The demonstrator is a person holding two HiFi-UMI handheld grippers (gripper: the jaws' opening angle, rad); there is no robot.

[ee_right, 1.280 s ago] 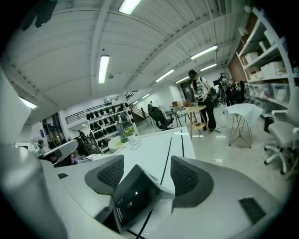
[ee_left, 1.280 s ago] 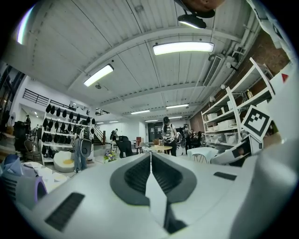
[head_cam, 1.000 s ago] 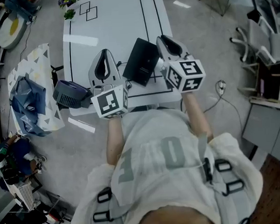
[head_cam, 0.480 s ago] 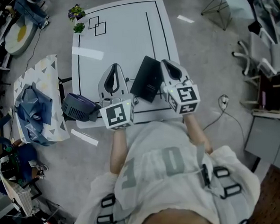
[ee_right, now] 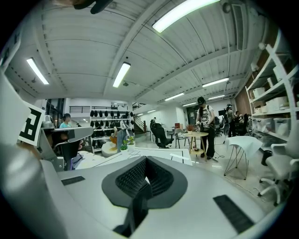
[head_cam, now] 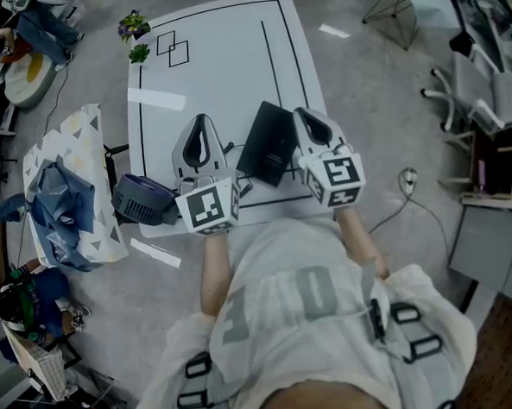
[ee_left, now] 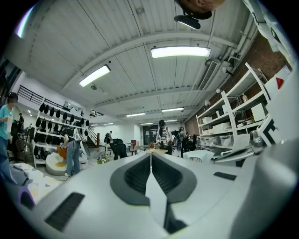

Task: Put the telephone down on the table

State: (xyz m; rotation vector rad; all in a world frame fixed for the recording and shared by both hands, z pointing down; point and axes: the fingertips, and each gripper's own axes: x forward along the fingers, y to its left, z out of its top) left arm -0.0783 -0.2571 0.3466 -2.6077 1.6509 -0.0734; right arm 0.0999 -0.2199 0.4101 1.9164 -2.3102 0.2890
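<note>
The telephone [head_cam: 268, 144] is a flat black slab lying on the white table [head_cam: 222, 80] near its front edge. It lies between my two grippers, and neither one holds it. My left gripper [head_cam: 199, 119] is just left of it, over the table's front part, with its jaws shut and empty. My right gripper [head_cam: 306, 112] is close by the phone's right side near the table's right edge, also shut with nothing in it. Both gripper views look out level across the room and show the pads [ee_left: 150, 161] pressed together.
A dark round purple device [head_cam: 140, 199] sits at the table's front left edge. A blue bag [head_cam: 55, 199] lies on a patterned mat on the floor to the left. Two small plants [head_cam: 133, 27] stand at the far left corner. Chairs and shelving stand to the right.
The head view has shifted a little. The grippers and the phone keep about the same places beside each other, and the phone stays flat on the table.
</note>
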